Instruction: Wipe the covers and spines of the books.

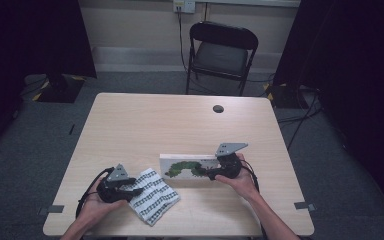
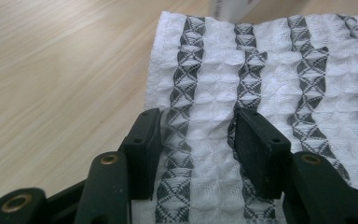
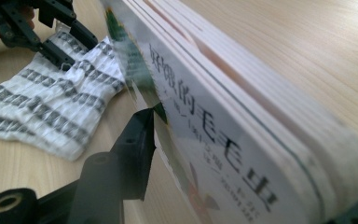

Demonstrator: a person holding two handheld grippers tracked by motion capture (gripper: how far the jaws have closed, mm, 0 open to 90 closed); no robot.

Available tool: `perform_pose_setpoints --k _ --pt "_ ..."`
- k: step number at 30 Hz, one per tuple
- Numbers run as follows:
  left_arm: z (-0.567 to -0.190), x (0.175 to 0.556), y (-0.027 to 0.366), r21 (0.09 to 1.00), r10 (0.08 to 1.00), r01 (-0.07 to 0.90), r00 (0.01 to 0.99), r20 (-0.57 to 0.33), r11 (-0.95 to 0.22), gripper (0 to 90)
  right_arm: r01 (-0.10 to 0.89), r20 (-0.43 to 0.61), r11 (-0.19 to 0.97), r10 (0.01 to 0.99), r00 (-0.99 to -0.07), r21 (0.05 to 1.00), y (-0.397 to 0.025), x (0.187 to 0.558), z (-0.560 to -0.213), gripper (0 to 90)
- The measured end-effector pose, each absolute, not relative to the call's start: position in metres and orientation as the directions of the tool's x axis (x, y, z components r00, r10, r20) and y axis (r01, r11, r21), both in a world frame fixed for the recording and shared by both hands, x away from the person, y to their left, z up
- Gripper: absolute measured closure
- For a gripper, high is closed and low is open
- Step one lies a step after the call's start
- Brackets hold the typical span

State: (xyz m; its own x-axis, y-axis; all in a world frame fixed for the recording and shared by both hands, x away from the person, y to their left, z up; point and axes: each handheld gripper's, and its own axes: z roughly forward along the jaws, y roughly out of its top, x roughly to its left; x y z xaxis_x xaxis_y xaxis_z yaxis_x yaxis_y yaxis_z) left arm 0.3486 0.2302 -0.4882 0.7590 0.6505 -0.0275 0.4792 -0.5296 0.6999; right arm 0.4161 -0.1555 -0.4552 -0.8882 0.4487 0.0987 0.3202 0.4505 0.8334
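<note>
Patterned cloth lies under left gripper; right gripper grips book.

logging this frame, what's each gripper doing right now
left gripper: open, jaws astride the striped cloth.
right gripper: shut on the board book.

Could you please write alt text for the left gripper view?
The left tool hangs open over a white waffle-weave cloth with dark grey patterned stripes, its black jaws either side of one white band. The cloth lies on a light wooden table.

Cloth left of book
</note>
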Motion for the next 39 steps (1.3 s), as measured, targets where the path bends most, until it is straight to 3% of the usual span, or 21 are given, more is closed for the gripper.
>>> perform_pose_setpoints --k 8,11,18,24,29,36,38,39 --pt "-0.488 0.357 0.250 0.701 0.741 0.564 0.667 -0.076 -0.436 50.0 0.323 0.102 0.453 0.447 -0.889 0.831 -0.156 0.416 -0.456 47.3" --pt "-0.484 0.357 0.246 0.710 0.763 0.561 0.645 -0.051 -0.426 40.9 0.322 0.101 0.453 0.447 -0.889 0.831 -0.156 0.417 -0.456 47.1" --pt "-0.476 0.359 0.225 0.743 0.748 0.529 0.661 -0.056 -0.411 27.7 0.324 0.099 0.458 0.448 -0.889 0.828 -0.155 0.417 -0.457 46.9" --pt "-0.483 0.357 0.209 0.716 0.715 0.520 0.698 -0.043 -0.465 23.9 0.322 0.098 0.460 0.447 -0.889 0.828 -0.155 0.417 -0.457 46.7" --pt "-0.489 0.356 0.201 0.685 0.694 0.500 0.720 0.011 -0.530 25.1 0.323 0.098 0.461 0.447 -0.889 0.827 -0.155 0.417 -0.457 46.5" --pt "-0.491 0.356 0.204 0.696 0.688 0.493 0.726 0.003 -0.523 24.8 0.323 0.098 0.461 0.448 -0.888 0.826 -0.155 0.416 -0.457 46.5" --pt "-0.491 0.355 0.203 0.706 0.692 0.495 0.722 -0.010 -0.507 29.2 0.325 0.099 0.458 0.452 -0.887 0.827 -0.155 0.417 -0.457 46.4" --pt "-0.490 0.354 0.204 0.705 0.683 0.485 0.731 -0.003 -0.517 36.9 0.327 0.101 0.456 0.452 -0.886 0.828 -0.155 0.417 -0.457 46.4"
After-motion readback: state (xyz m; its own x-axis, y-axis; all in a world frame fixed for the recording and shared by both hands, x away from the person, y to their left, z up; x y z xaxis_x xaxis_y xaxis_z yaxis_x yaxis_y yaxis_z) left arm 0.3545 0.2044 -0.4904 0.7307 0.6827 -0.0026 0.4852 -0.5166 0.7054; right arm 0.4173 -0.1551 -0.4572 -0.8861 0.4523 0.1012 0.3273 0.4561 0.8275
